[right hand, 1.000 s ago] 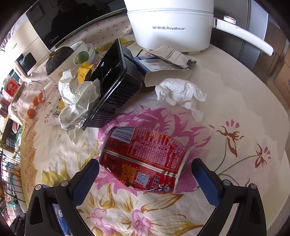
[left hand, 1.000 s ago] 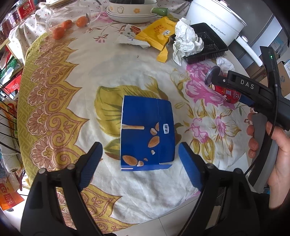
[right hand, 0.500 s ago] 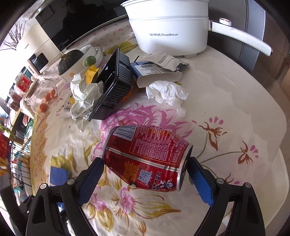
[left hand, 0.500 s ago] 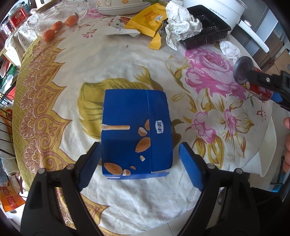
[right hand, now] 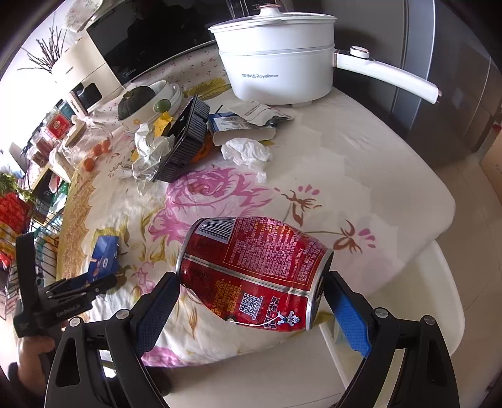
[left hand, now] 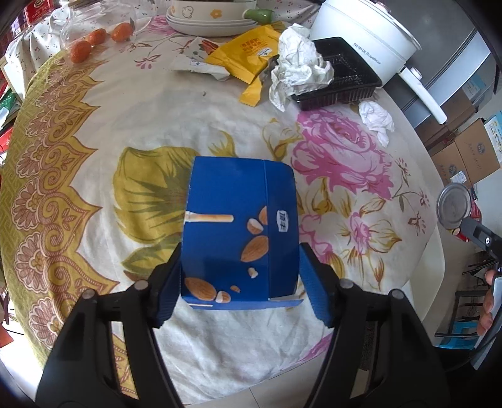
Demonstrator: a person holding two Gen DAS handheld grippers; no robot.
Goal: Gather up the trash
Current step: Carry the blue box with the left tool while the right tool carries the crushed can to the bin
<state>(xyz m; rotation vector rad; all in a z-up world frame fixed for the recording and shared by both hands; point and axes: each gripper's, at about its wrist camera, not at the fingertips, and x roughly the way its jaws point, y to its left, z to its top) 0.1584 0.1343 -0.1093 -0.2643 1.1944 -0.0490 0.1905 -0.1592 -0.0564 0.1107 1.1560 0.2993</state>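
Note:
My left gripper [left hand: 240, 279] is shut on a blue snack box [left hand: 240, 238] with almonds printed on it and holds it above the floral tablecloth [left hand: 157, 131]. My right gripper [right hand: 251, 301] is shut on a dented red can [right hand: 254, 273], held on its side above the table's near edge. The can's silver end [left hand: 453, 211] shows at the right of the left wrist view. The box [right hand: 105, 259] in the left gripper shows small at the left of the right wrist view.
On the table lie crumpled paper [left hand: 298, 69], a yellow wrapper [left hand: 251, 53], a black plastic tray [left hand: 342, 75], a white tissue [right hand: 246, 150], a small carton [right hand: 241, 127] and a white electric pot [right hand: 279, 66]. Stacked bowls [left hand: 210, 15] and small oranges [left hand: 94, 40] stand at the back. A white chair [right hand: 408, 301] is at the table's edge.
Both grippers closed on their objects and lifted them off the cloth. The box and the can now hang higher, nearer the table's front edge.

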